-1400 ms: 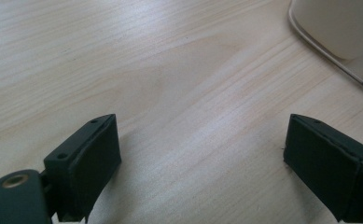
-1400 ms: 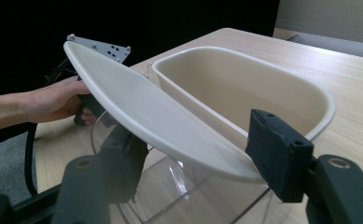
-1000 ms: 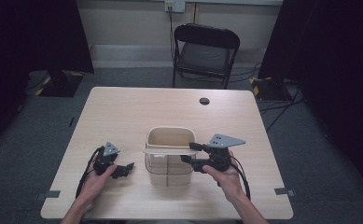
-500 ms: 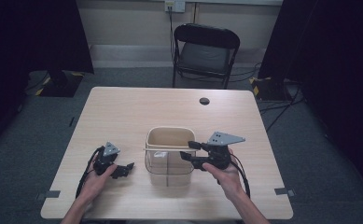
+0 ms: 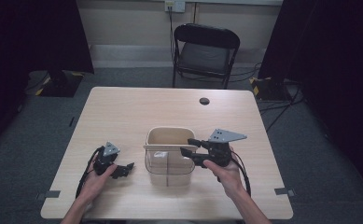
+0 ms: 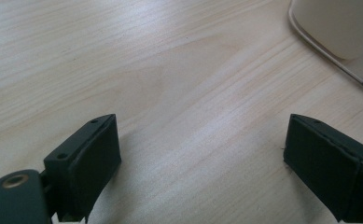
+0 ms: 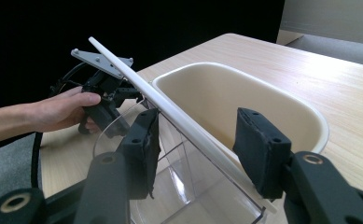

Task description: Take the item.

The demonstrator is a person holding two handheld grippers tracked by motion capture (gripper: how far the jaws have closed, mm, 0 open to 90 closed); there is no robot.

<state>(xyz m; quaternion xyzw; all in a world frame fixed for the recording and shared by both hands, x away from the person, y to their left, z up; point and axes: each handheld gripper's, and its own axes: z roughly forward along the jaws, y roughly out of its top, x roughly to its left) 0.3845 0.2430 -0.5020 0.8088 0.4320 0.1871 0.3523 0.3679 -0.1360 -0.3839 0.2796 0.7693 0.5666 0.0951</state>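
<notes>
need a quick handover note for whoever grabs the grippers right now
Left gripper: open, empty, low over the table, left of the containers.
Right gripper: fingers have just been closing, astride the white strip on top of the clear container; whether they press on it is unclear.
Cream tub: directly behind the clear container, looks empty.
Done: right gripper in place at the strip.
Left: probably confirm the grip, then lift or shift the container.

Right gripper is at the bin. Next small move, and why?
Probably finish closing the right gripper on the white rim of the clear bin. Its jaws have just been closing and the rim runs between them, but a gap still shows beside one pad, so nothing looks clamped yet.
</notes>
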